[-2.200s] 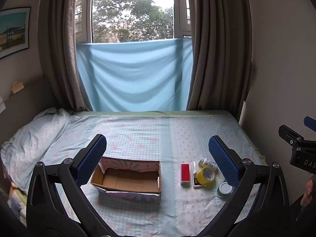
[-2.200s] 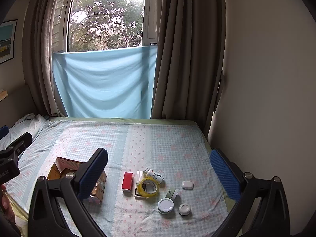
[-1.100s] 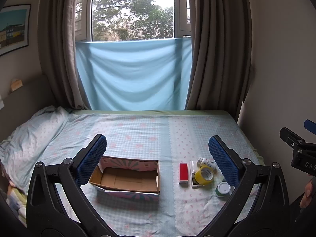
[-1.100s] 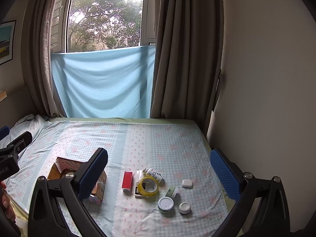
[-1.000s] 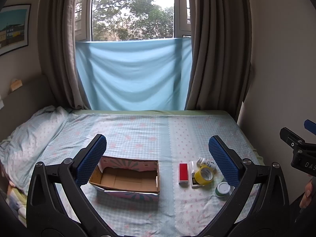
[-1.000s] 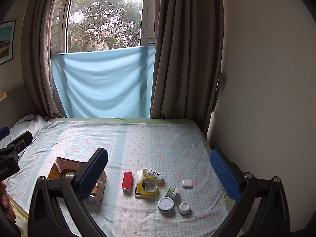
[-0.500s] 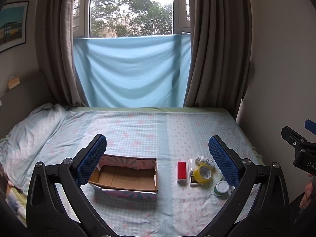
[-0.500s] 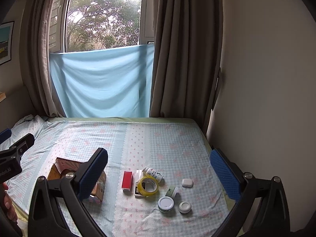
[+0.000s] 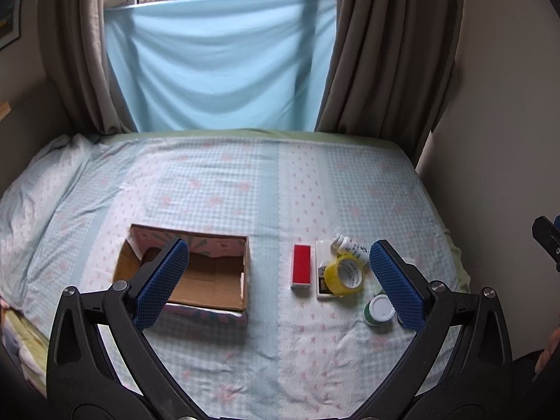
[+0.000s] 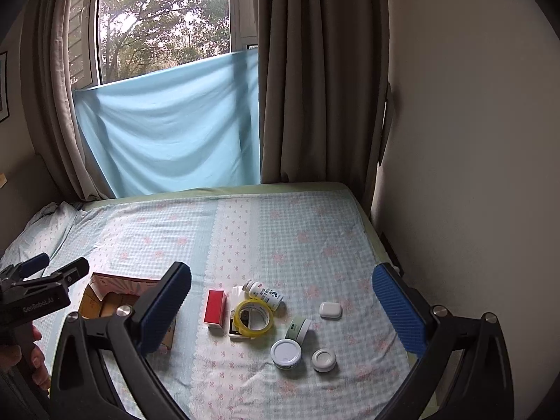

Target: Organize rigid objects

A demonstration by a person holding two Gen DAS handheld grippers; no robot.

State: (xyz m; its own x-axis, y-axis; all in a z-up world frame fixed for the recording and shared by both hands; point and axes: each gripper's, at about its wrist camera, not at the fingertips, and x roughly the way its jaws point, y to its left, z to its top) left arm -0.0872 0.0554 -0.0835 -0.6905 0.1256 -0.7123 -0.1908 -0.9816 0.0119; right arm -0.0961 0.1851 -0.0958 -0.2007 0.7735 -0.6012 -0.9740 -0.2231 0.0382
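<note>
On the bed (image 10: 287, 231), covered by a pale checked sheet, the items lie in a row across the near half. At far left sits an open cardboard box (image 9: 210, 273) with floral outer walls; its inside appears to hold nothing. The left claw (image 9: 278, 280) hovers above the near edge of the bed with its blue pads wide apart, gripping nothing; the left pad overlaps the box in view. Right of the box, apart from it, lies a red rectangular block (image 9: 301, 267). Just beside that is a flat white card-like item (image 10: 235, 311), partly covered by a roll of yellow tape (image 10: 253, 316). A small white bottle (image 10: 264, 293) lies on its side at the far edge of the tape, touching it. Nearer and to the right stand a green-walled jar with white lid (image 10: 286, 352), a pale green jar tipped on its side (image 10: 298, 329), and a small white round pot (image 10: 324, 359). A white rounded case (image 10: 330, 310) lies farthest right. The right claw (image 10: 280, 309) is likewise spread wide and empty, held above the cluster. Behind the bed hang brown curtains (image 10: 315, 77) and a light blue cloth (image 9: 217, 63) across the window.
</note>
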